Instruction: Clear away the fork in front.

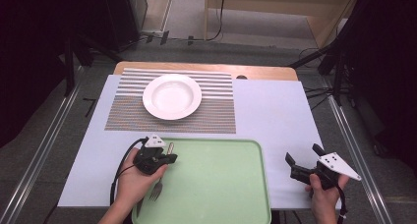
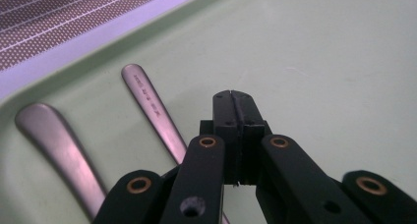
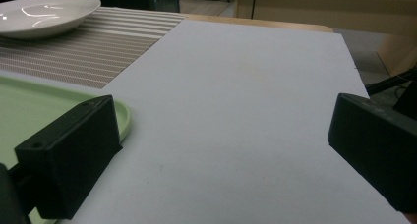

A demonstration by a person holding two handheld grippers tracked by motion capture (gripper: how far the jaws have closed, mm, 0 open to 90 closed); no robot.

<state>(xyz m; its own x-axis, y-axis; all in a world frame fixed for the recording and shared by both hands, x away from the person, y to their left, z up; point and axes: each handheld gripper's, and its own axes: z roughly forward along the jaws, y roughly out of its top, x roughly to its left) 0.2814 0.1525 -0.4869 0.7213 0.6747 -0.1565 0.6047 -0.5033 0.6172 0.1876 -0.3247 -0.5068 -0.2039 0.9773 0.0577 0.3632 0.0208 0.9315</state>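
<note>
the left tongs [image 1: 167, 158] hang over the tray [image 1: 216, 184] at about 9 o'clock on it, jaws pressed flat together with nothing between them. just beside them lie two pieces of cutlery: a fork [image 1: 157, 188], tines toward 6 o'clock, and a second handle [image 2: 51, 135] next to the fork handle [image 2: 150, 103]; what that second piece is i cannot tell. both lie flat on the tray, side by side and slightly apart. the right tongs [image 1: 304, 157] rest at 3 o'clock of the tray over the bare table [image 1: 275, 111], jaws wide and empty. the plate [image 1: 172, 96] sits on the striped mat [image 1: 216, 117] at 12 o'clock.

the step in hand looks like picking up a piece of cutlery from the tray, likely to lay it by the plate. to do it well, the left tongs should open first, since shut jaws can only push the metal about. come down over the fork's handle midway along, one jaw on each long edge, not across both handles at once. the handle is thin, smooth and low, so the tips want to touch the tray before closing, or the fork may slip or tilt out.
</note>
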